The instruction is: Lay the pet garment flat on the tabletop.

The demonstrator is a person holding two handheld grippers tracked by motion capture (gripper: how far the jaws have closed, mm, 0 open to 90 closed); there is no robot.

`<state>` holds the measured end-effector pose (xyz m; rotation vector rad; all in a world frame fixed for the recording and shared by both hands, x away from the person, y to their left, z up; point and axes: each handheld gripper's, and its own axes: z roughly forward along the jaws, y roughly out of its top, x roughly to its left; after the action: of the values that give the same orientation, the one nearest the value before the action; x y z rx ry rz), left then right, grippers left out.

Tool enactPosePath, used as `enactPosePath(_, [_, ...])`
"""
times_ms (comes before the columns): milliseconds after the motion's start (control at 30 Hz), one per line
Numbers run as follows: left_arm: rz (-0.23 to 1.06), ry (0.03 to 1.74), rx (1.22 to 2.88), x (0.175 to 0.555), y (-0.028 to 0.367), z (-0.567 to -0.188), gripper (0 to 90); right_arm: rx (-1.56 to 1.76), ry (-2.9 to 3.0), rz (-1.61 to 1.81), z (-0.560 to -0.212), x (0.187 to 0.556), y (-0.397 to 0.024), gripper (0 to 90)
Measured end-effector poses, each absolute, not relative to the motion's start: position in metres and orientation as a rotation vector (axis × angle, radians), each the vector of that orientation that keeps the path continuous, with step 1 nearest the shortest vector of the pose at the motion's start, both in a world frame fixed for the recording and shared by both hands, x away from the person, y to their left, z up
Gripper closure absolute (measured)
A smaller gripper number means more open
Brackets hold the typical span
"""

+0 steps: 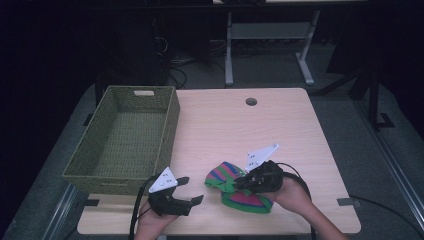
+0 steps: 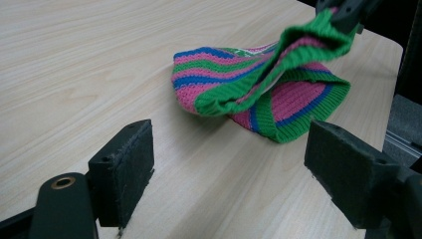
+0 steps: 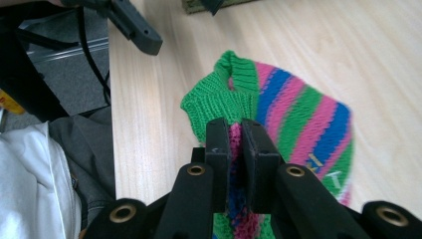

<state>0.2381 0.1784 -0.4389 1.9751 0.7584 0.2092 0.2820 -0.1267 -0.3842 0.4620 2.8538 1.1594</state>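
**Right gripper lifts the knit hat's rim; left waits open**

Apparently the step in hand is picking up a striped knit hat, which lies at lower centre of the high view on the table. The right gripper is clenched on the hat's green ribbed edge, raising it off the wood. The left gripper, at the lower left of the high view, stands released, its 2 jaws wide apart and short of the fabric. The woven basket in the upper left is empty (a likely destination). Next, I judge, the left gripper must close on the opposite rim.
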Motion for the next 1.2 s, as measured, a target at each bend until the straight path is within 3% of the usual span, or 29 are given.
enactPosePath(933, [0.147, 0.722, 1.930, 0.260, 0.157, -0.437, 19.9, 0.407, 2.784, 1.300, -0.334, 0.286, -0.159, 82.6])
enactPosePath(1033, [0.129, 0.703, 1.941, 0.267, 0.149, -0.439, 22.1, 0.404, 2.783, 1.322, -0.329, 0.286, -0.160, 82.6])
enactPosePath(1200, [0.112, 0.676, 1.948, 0.278, 0.137, -0.442, 34.0, 0.389, 2.777, 1.342, -0.326, 0.287, -0.162, 82.6])
